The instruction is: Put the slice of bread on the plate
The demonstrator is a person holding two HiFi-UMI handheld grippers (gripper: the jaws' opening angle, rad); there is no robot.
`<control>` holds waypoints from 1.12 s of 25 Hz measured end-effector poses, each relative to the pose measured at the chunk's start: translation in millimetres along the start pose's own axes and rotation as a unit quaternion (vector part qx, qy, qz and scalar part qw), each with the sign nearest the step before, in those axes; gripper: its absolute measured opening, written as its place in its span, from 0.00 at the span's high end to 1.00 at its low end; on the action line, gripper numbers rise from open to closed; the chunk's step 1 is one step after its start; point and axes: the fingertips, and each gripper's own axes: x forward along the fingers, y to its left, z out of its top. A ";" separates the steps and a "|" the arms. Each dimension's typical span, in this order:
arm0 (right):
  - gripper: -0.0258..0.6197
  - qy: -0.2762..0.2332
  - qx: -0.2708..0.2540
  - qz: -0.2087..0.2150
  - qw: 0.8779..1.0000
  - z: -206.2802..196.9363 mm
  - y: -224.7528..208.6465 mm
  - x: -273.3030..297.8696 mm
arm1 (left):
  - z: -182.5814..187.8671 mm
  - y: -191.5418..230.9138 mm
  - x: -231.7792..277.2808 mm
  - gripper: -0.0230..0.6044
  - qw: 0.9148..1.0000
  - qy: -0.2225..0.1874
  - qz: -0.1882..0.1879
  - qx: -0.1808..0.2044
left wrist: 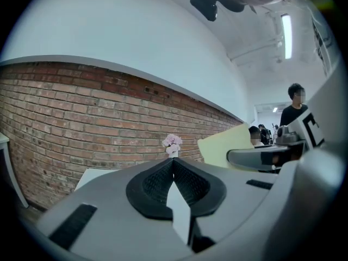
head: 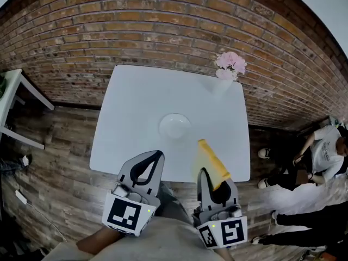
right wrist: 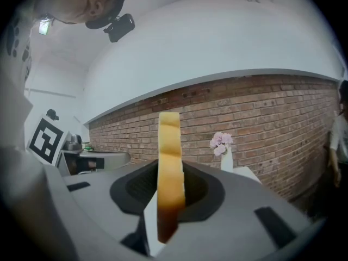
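Observation:
A slice of yellow bread (head: 212, 161) stands on edge between the jaws of my right gripper (head: 206, 174), which is shut on it, over the near right edge of the white table (head: 125, 102). In the right gripper view the slice of bread (right wrist: 169, 156) rises upright above the jaws of the right gripper (right wrist: 169, 172). A white plate (head: 174, 126) lies at the table's middle, beyond both grippers. My left gripper (head: 159, 155) hovers at the near table edge with its tips together and nothing in them; the left gripper (left wrist: 173, 161) looks the same in its own view, where the bread (left wrist: 227, 144) shows at the right.
A white vase with pink flowers (head: 229, 68) stands at the table's far right corner, against the brick wall (head: 163, 26). A person (head: 326, 145) sits on the floor at the right. White furniture (head: 12, 99) stands at the left.

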 end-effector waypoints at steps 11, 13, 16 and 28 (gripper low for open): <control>0.81 0.021 -0.011 0.045 0.999 -10.7 -12.6 34.6 | -7.8 8.3 27.8 0.95 1.000 0.009 0.009 0.002; 0.81 0.021 -0.013 0.053 0.998 -11.9 -13.4 41.0 | -8.8 10.1 31.3 0.95 1.000 0.011 0.010 0.008; 0.81 0.021 -0.014 0.068 0.997 -16.4 -11.7 51.1 | -12.6 13.3 35.9 0.95 1.000 0.012 0.008 0.014; 0.81 0.036 -0.012 0.108 0.993 -33.2 -9.5 92.0 | -25.8 28.0 48.4 0.95 0.999 0.039 0.018 0.022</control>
